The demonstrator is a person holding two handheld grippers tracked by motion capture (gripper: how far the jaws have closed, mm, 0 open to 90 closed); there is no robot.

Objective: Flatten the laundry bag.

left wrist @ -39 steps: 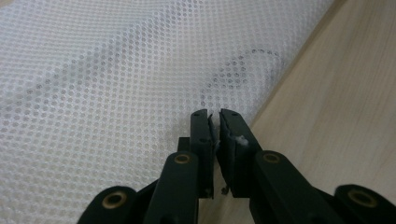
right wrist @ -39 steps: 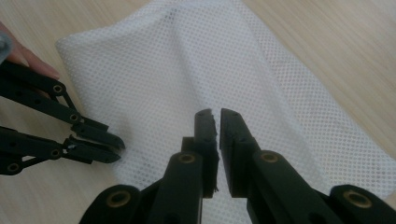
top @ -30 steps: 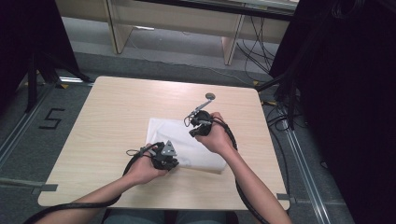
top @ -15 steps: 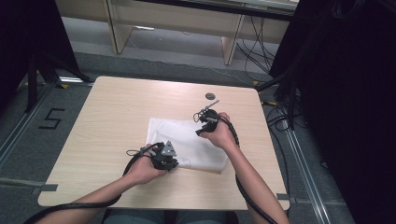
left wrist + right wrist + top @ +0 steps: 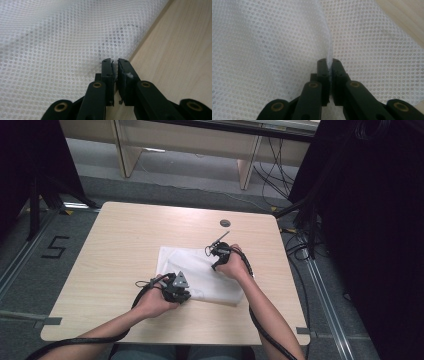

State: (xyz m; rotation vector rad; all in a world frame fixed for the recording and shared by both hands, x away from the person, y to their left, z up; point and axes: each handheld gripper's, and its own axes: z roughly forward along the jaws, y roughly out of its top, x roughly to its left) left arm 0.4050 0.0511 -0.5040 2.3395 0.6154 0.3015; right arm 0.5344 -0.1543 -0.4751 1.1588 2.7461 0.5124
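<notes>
A white, dotted mesh cloth bag (image 5: 200, 275) lies flat on the pale wooden table (image 5: 120, 245), and both grippers have hold of it. The left gripper (image 5: 114, 65) is clamped on the bag's near edge, a thin lip of mesh pinched between its fingertips (image 5: 106, 66) with bare tabletop just beside them. The right gripper (image 5: 328, 64) has just closed its jaws, and a raised fold of mesh stands pressed between them, with cloth spreading away on both sides of its fingertips (image 5: 322, 65). The step in hand looks like securing two grips for handling the bag, perhaps opening or folding it. The next move likely calls for lifting or drawing the pinched fold without letting the thin mesh slip out.
</notes>
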